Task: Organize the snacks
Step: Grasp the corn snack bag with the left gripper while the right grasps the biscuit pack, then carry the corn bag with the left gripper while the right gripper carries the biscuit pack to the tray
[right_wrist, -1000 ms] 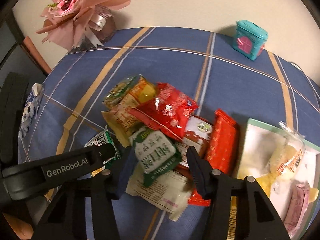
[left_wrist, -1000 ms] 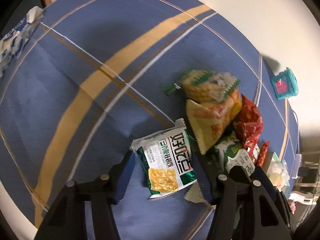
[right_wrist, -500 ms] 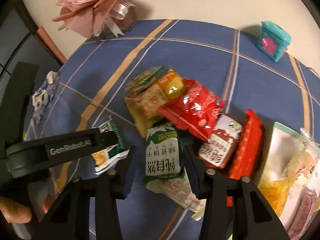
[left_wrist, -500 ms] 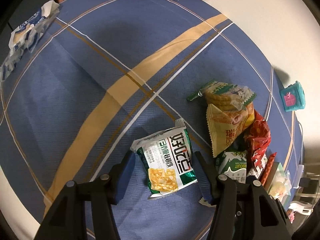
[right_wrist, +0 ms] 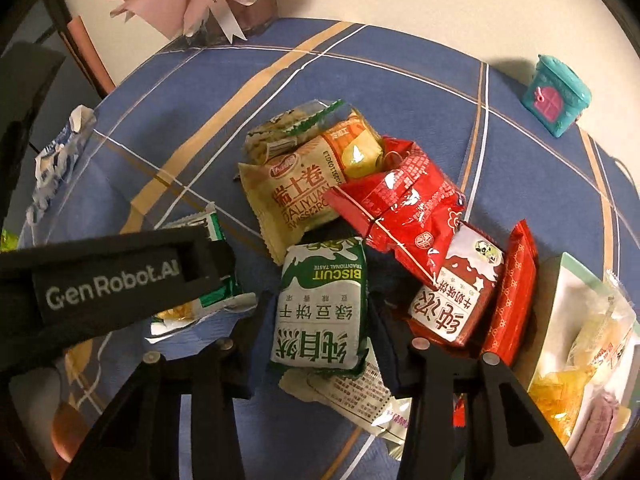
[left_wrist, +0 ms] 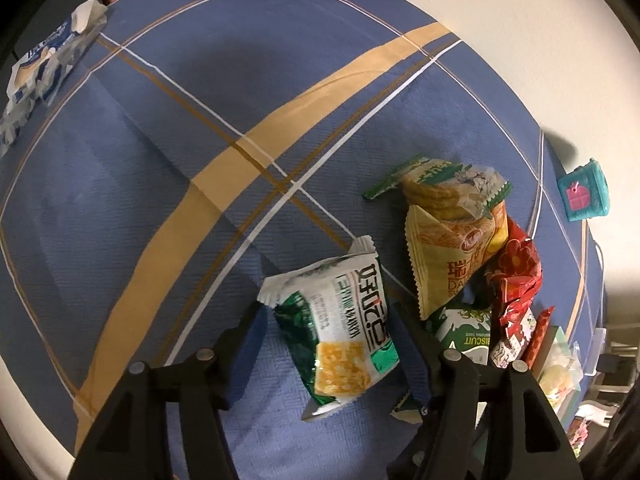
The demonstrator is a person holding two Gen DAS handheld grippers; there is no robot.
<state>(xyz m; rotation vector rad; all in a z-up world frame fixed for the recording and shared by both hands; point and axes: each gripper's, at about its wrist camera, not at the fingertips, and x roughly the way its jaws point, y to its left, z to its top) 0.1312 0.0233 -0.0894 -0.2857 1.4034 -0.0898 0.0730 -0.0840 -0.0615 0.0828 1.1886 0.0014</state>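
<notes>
Left wrist: left gripper [left_wrist: 326,344] astride green corn packet [left_wrist: 340,328], jaws opening, packet released on the tablecloth [left_wrist: 160,140] beside the pile; rear of packet hidden.

Right wrist: right gripper [right_wrist: 316,320] pinching biscuit pack [right_wrist: 320,304] (lifted clear for sorting, probably); white wrapper [right_wrist: 360,396] beneath partly covered.

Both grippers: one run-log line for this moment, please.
left gripper: opening, corn packet between jaws | right gripper: shut on biscuit packet | pile: unsorted on cloth
</notes>
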